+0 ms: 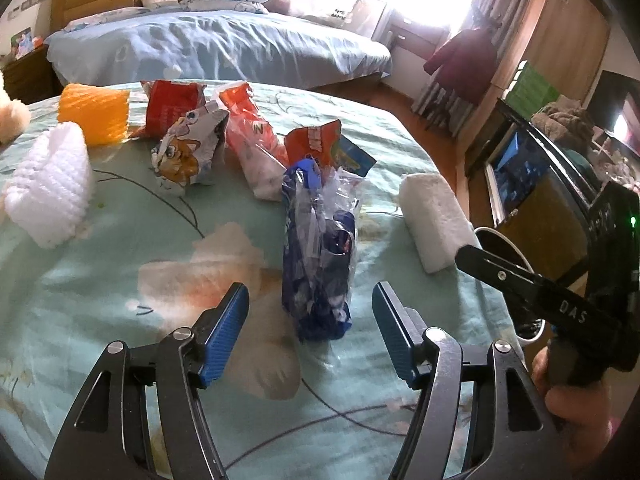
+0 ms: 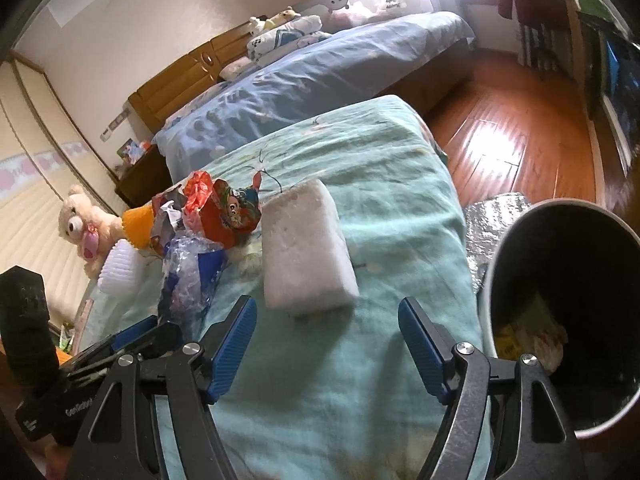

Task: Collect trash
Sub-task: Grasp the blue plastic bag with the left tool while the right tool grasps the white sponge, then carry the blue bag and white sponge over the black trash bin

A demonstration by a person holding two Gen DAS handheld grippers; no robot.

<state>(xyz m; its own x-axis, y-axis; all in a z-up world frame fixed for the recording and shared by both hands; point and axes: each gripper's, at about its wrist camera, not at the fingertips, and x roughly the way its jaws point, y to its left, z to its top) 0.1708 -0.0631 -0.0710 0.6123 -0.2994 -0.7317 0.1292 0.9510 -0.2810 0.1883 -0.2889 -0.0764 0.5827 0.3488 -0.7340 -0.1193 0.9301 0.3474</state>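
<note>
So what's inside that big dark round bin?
Inside the big dark round bin some crumpled yellowish and pale wrappers lie near the bottom. The rest of the inside is too dark to see, and the right gripper hides the near wall.

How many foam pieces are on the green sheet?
3. Orange foam net at the far left; white foam net in front of it; white foam block on the right, near the trash bin. The wrappers may hide more.
</note>
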